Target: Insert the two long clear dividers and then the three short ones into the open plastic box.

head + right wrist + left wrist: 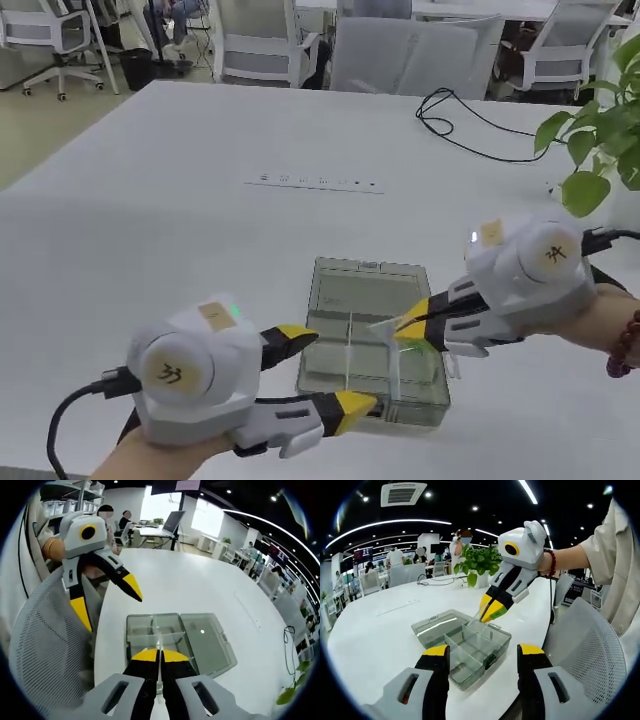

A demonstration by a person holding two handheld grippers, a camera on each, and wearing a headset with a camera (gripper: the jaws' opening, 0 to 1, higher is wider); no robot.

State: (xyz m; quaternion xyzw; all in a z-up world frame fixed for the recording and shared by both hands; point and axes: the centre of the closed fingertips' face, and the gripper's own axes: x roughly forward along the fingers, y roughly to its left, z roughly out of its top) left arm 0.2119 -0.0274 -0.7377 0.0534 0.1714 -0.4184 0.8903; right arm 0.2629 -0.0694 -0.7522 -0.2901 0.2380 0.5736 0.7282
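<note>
Divider (pixel 393 362) is pinched by right gripper (pixel 405 327) above box's (pixel 370 266) 3 o'clock side for slotting; fingers of left gripper (pixel 341 368) are spread, empty.

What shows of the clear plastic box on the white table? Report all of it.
The clear plastic box, faintly green, lies open on the white table, its lid folded flat behind the base. Clear dividers standing inside split the base into compartments. The right gripper, jaws shut on another clear divider, holds it over the base's right part. The left gripper is open by the near left corner; contact is unclear.
</note>
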